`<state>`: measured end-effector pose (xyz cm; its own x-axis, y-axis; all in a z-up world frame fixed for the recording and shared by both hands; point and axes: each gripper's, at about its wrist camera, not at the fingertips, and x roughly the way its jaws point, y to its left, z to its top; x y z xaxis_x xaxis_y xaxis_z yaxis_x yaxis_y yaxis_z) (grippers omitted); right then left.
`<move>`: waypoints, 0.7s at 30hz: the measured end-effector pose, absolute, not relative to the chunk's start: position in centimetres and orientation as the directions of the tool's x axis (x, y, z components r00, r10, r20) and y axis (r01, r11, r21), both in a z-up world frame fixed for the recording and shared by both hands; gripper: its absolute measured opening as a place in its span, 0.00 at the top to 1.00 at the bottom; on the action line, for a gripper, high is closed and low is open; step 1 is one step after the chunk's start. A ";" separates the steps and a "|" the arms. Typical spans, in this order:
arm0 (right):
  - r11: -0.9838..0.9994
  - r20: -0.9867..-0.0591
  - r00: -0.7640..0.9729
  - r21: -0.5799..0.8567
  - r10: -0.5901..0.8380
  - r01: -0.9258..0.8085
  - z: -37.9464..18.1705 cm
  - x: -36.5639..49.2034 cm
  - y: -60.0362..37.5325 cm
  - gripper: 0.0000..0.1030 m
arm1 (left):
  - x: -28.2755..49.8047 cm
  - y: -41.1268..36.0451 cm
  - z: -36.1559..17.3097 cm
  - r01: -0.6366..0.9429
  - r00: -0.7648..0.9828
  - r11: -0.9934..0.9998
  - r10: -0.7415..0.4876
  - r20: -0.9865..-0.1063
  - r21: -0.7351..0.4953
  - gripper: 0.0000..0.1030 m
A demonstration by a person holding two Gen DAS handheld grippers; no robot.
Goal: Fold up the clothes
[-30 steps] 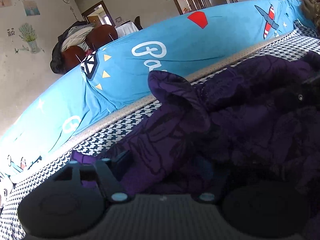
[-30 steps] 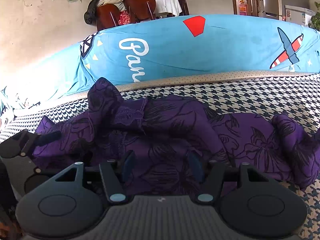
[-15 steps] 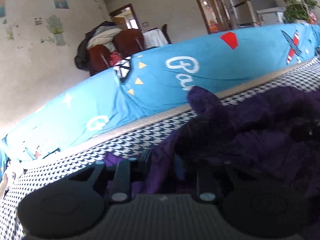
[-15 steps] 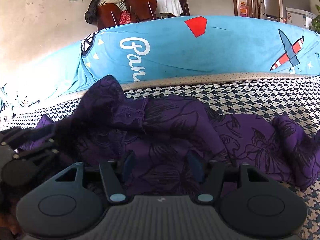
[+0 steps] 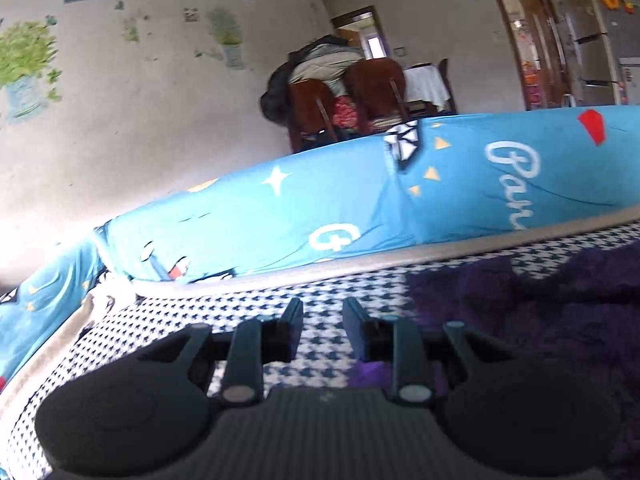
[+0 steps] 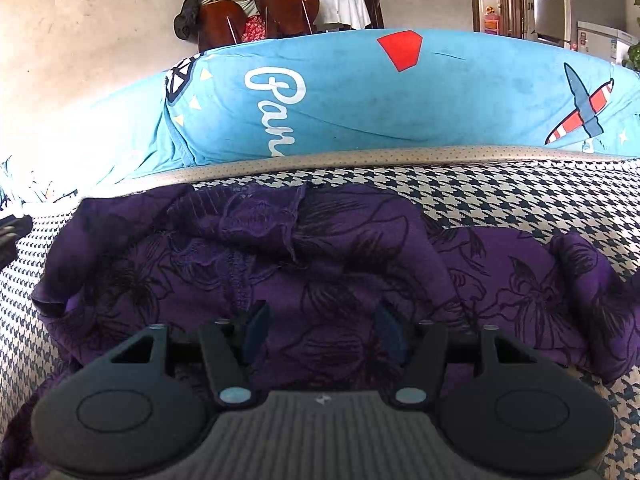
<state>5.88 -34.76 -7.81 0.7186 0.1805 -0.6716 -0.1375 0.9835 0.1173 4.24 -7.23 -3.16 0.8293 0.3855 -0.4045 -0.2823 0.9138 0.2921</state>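
A purple garment with black flower print (image 6: 340, 264) lies crumpled on the houndstooth sofa seat (image 6: 500, 196). My right gripper (image 6: 320, 330) is open, its fingers straddling the near part of the cloth, gripping nothing. In the left wrist view the garment (image 5: 540, 312) lies at the right, dark and blurred. My left gripper (image 5: 322, 320) hovers over bare houndstooth seat (image 5: 248, 304) just left of the garment, jaws a small gap apart and empty. The left gripper's tip shows at the far left edge of the right wrist view (image 6: 12, 236).
A long blue cushion with white lettering and a plane print (image 6: 380, 92) runs along the back of the seat (image 5: 360, 200). Behind it stand wooden chairs piled with clothes (image 6: 256, 8), a table with a white cloth and a fridge (image 6: 556, 0).
My left gripper let go of the garment's raised fold and moved left, off the cloth. The fold has dropped flat. The right gripper has stayed in place, open.
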 end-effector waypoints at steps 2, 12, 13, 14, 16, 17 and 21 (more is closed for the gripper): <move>0.985 -0.677 0.715 0.108 0.174 -0.138 -8.0 5.8 -34.6 0.43 | 3.9 -5.8 -3.0 -0.321 0.811 0.902 0.420 -0.408 0.289 0.76; 0.979 -0.698 0.688 0.112 0.198 -0.168 -8.7 5.8 -34.0 0.43 | 2.8 2.3 -2.9 -0.492 0.688 0.846 0.523 -0.503 0.206 0.76; 0.977 -0.697 0.686 0.118 0.208 -0.176 -8.7 5.8 -33.9 0.43 | 2.6 2.4 -2.7 -0.474 0.703 0.862 0.493 -0.512 0.180 0.74; 0.975 -0.697 0.683 0.124 0.219 -0.185 -8.7 5.8 -33.8 0.43 | 2.4 2.5 -2.6 -0.455 0.718 0.877 0.463 -0.520 0.154 0.72; 0.973 -0.698 0.680 0.124 0.225 -0.195 -8.8 5.7 -33.4 0.43 | 2.5 1.4 -2.5 -0.397 0.752 0.906 0.412 -0.515 0.145 0.68; 0.973 -0.701 0.678 0.117 0.221 -0.196 -8.9 5.7 -33.3 0.43 | 2.5 0.8 -2.4 -0.368 0.767 0.920 0.383 -0.515 0.136 0.63; 0.975 -0.709 0.673 0.100 0.211 -0.200 -9.2 5.8 -32.8 0.43 | 2.7 -2.0 -2.3 -0.244 0.819 0.963 0.266 -0.508 0.111 0.45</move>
